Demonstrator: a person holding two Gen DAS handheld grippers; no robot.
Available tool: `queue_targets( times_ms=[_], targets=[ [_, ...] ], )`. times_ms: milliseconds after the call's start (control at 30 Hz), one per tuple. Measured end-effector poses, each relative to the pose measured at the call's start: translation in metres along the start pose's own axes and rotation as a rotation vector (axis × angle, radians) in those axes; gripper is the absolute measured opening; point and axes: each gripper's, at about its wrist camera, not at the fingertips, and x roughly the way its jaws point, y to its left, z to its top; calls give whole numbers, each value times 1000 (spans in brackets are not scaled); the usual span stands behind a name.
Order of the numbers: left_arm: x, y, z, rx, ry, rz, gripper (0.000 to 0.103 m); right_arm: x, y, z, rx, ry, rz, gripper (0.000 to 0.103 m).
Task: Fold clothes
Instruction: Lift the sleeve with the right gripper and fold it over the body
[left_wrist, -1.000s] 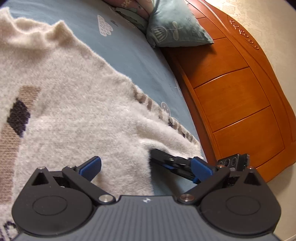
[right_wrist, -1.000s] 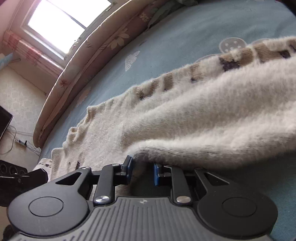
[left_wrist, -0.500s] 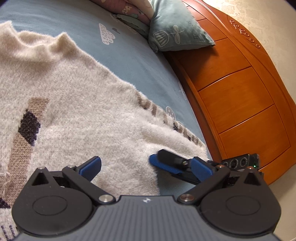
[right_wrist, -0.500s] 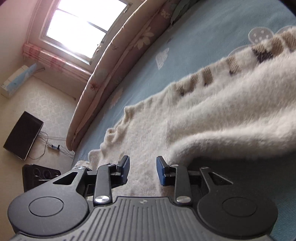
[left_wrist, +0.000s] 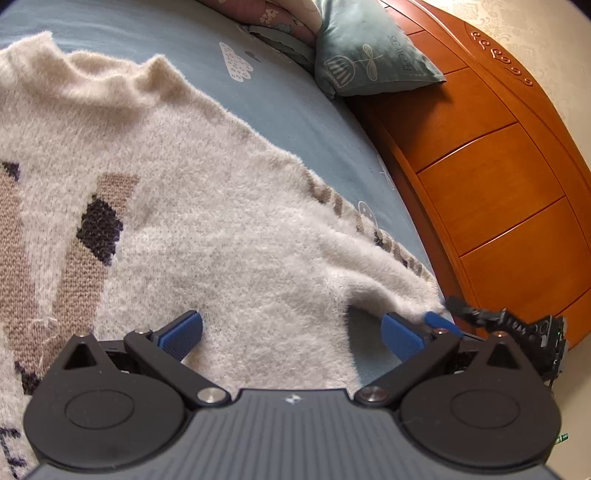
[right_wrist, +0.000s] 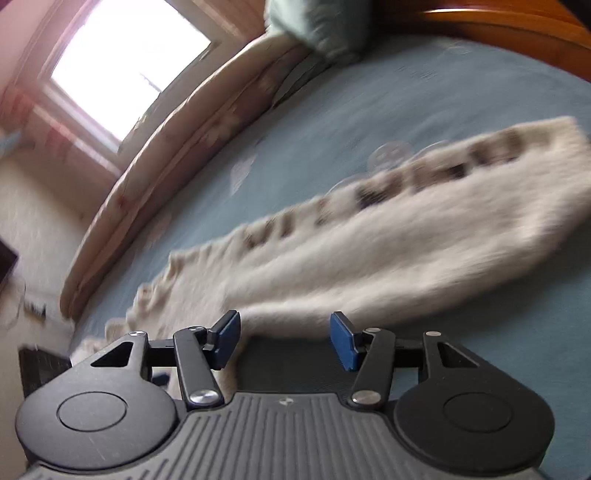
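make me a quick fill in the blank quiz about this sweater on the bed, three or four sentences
1. The cream sweater lies on a bedsheet coloured ____.
2. The teal pillow leans against a headboard made of ____.
3. The left gripper has its jaws ____, nothing pinched between them.
4. The right gripper has just been opening, and between its pads there is ____.

Missing words: blue; wood; open; nothing

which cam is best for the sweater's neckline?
Left wrist. It shows the sweater sharply, with the neckline at top left on the bed. The right wrist view is motion-blurred and shows only a folded sleeve and the hem, no neckline.
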Motion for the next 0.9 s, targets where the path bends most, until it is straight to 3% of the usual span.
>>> queue_targets(
  times_ms=[100,200,333,400,433,533,700,767,833,867,900],
  targets=[
    [0,-1,-1,-4,-6,5,102,-39,-55,10,214,-150,-78,59],
    [0,-3,-1,-3,-3,19,102,-44,-99,10,388,-181,-158,59],
    [3,-6,0,4,4,37,102,-33,-123,9,492,-248,-100,58],
    [4,-6,0,3,5,42,102,-27,-121,12,476,-285,-120,56],
    [4,-6,0,0,5,41,102,-23,-120,12,471,-314,-135,51],
    [4,-5,0,-6,6,36,102,-10,-113,15,418,-357,-246,15],
    [5,-2,3,-12,20,27,102,-16,-101,25,285,-471,-258,14],
    [7,-2,2,-8,20,26,102,-15,-91,32,214,-515,-301,15],
    [7,-3,1,2,20,29,102,-6,-92,38,185,-481,-383,16],
    [6,-3,1,4,21,30,102,1,-97,39,213,-418,-446,17],
    [6,-3,1,6,22,30,102,-2,-100,38,235,-415,-437,17]
  ],
)
